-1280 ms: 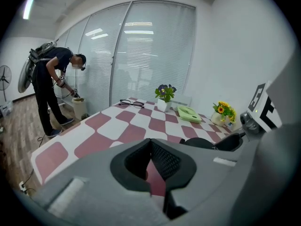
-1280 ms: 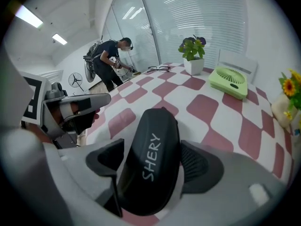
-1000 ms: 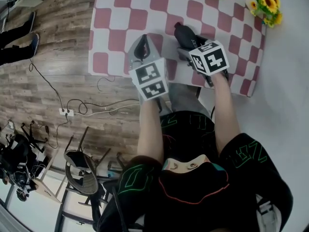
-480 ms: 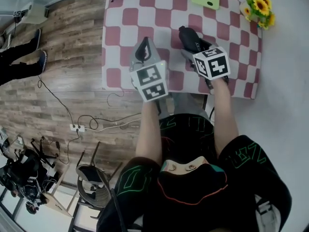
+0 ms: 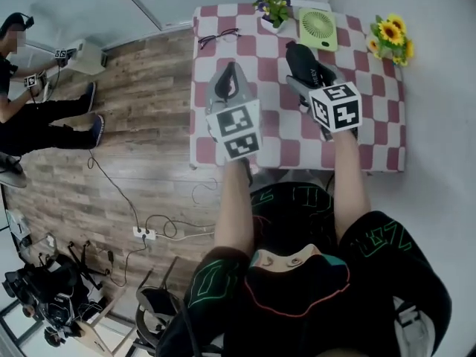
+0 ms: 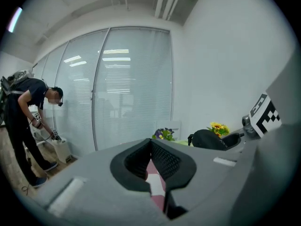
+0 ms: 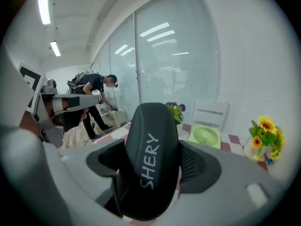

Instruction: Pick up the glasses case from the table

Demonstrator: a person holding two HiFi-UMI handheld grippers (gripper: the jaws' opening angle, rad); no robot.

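Note:
The black glasses case (image 5: 300,60), printed "SHERY", is held lifted above the red-and-white checked table (image 5: 375,129). My right gripper (image 5: 303,71) is shut on it; in the right gripper view the case (image 7: 151,154) fills the space between the jaws of the right gripper (image 7: 153,171). To its left, my left gripper (image 5: 228,82) hovers over the table with nothing held. In the left gripper view the left gripper (image 6: 154,166) has its jaws shut, meeting with only a thin slit, and the case (image 6: 207,139) shows to its right.
A pair of spectacles (image 5: 218,38) lies at the table's far left. At the back stand a purple flower pot (image 5: 274,10), a green fan (image 5: 317,27) and sunflowers (image 5: 390,36). A person (image 5: 33,114) stands on the wooden floor at left; cables (image 5: 160,225) lie there.
The head view has drawn back, so the whole table with its spectacles and flower pot now shows. Both grippers keep their places over the table, the case still in the right one.

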